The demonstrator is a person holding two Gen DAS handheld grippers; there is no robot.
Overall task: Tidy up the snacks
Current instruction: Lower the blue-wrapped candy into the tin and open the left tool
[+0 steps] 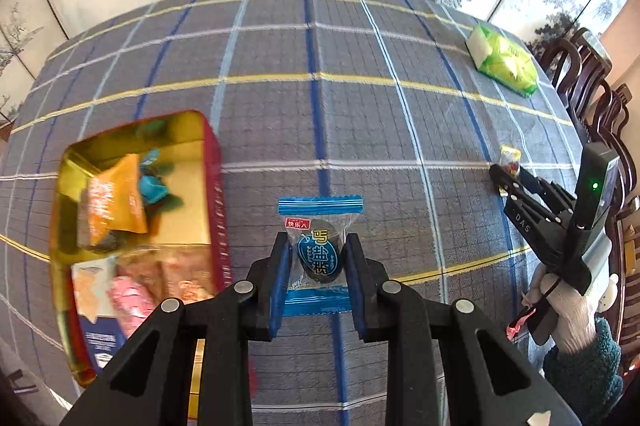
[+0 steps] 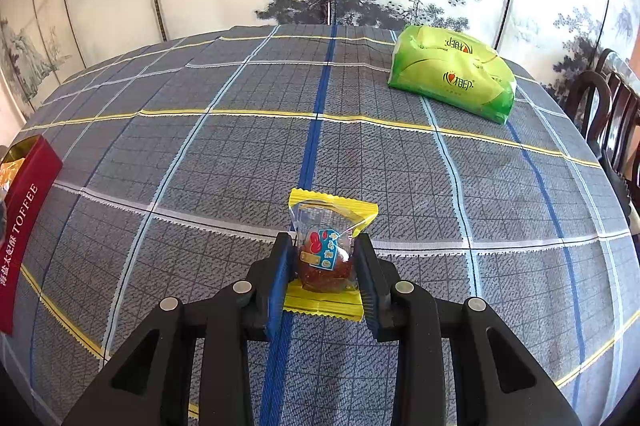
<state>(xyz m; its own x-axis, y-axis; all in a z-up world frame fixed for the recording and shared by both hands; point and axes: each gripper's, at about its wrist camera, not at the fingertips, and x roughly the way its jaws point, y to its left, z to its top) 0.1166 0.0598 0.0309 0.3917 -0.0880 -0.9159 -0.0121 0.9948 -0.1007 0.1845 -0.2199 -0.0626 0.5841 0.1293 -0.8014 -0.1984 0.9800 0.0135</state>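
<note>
A blue-sealed salted plum packet (image 1: 320,253) is being gripped across its width by the left tongs (image 1: 318,258), its long axis running straight ahead along the fingers, just right of the red toffee tin (image 1: 214,186) on the counter (image 1: 360,114). A yellow-sealed candied fruit packet (image 2: 326,254) is being clamped likewise by the right tongs (image 2: 325,262), lengthwise forward, sealed end tilting slightly right toward the green tissue pack (image 2: 454,78).

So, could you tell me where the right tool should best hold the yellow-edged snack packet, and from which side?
Grip the yellow-edged snack packet across its bulging middle, where the round brown sweet sits, not the flat crimped yellow ends, which would likely slip or fold. Come from the near end along its length, as the right tool does now, one finger on each long side. The left tool holds the blue packet likewise.
</note>
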